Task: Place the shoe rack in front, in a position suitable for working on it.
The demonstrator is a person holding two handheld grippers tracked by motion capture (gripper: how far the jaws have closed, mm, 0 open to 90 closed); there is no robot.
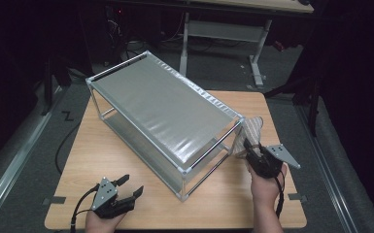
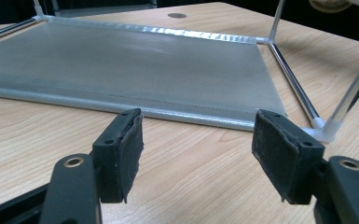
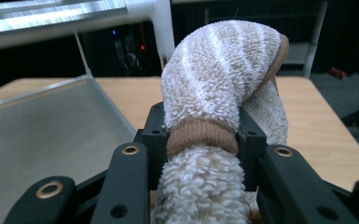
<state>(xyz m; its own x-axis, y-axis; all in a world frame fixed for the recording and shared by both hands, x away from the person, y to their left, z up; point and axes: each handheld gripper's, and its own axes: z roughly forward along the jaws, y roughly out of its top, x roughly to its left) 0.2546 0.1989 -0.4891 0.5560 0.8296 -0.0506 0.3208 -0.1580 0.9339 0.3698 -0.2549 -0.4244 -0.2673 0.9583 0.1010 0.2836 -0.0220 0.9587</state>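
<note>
Beside the rack (image 1: pixel 165 121), right tool (image 3: pixel 200 140) gripping towel (image 3: pixel 224 79)

Ahead of my left gripper (image 1: pixel 128 187): bare table (image 1: pixel 126 145) toward 12 o'clock.
Blocking: rack (image 1: pixel 165 104) at 1 o'clock.
My right gripper (image 1: pixel 250 151): rack post (image 3: pixel 163 28) at 11 o'clock; open tabletop at 3.

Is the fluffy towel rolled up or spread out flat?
Rolled up. The towel is bunched into a thick roll, and the right gripper squeezes it between its jaws beside the rack.
</note>
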